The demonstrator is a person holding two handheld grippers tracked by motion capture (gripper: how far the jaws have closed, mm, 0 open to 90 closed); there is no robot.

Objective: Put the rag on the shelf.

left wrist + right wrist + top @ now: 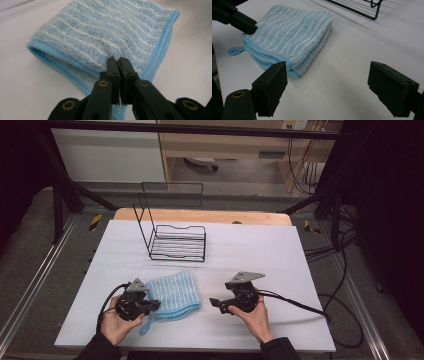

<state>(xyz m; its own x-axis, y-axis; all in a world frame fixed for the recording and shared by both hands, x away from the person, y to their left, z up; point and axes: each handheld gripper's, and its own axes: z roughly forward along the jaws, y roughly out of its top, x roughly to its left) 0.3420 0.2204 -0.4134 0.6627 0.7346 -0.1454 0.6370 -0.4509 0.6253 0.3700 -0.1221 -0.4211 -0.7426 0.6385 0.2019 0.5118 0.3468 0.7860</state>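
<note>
The folded towel [174, 295] lies near the table's [280, 255] near edge, well in front of the rack [177, 242]. The left gripper [117, 60] pinches its top layer at the near left corner. The right gripper [327, 85], jaws spread, should pinch the right edge before lifting, keeping the folds together.

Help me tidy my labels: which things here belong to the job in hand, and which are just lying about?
In the job: folded blue towel; left gripper, shut on the towel's corner; right gripper, open beside it.

Lying about: black wire rack; cables off the table's edge.
</note>
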